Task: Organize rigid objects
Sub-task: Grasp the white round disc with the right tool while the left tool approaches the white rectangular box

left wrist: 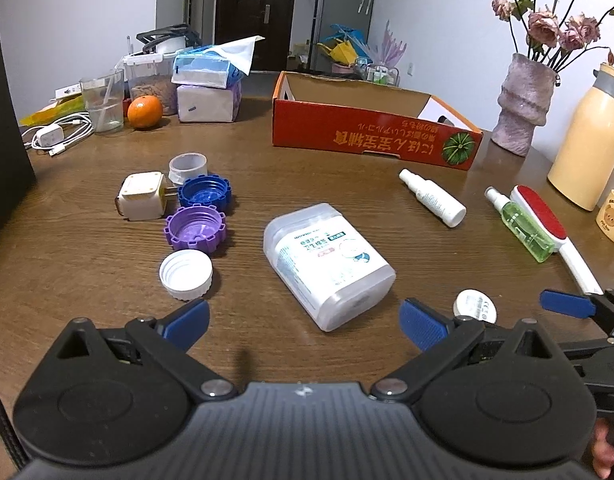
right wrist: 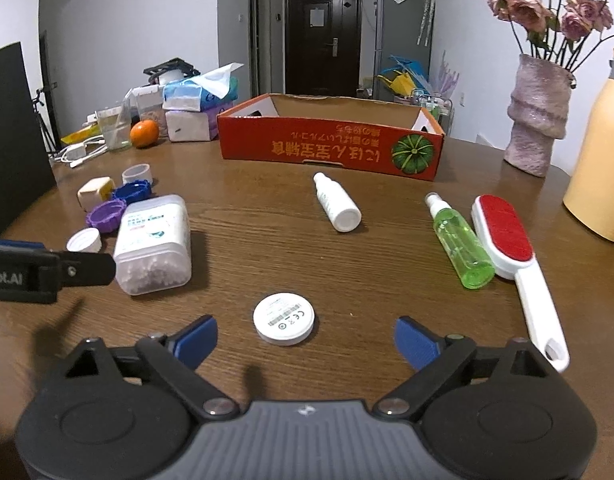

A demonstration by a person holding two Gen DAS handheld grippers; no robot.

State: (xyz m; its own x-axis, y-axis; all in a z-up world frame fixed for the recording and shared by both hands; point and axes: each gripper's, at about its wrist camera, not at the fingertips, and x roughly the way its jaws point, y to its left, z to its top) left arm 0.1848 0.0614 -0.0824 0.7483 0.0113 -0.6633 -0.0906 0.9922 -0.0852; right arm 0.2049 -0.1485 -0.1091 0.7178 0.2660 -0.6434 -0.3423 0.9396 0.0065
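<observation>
Blue-tipped left claw (left wrist: 303, 322) spread wide over cotton-swab box (left wrist: 327, 264).

— What is carried by the wooden table (right wrist: 291, 256)?

— A cotton-swab box (right wrist: 153, 244), white disc (right wrist: 284, 318), two spray bottles and a lint brush (right wrist: 507, 240) are laid mid-table; caps are clustered leftward.

— And at the far edge?

— A red cardboard box (right wrist: 331, 148) and vase (right wrist: 537, 116) are set.

Home: flower vase (right wrist: 537, 116), front door (right wrist: 323, 38)
</observation>
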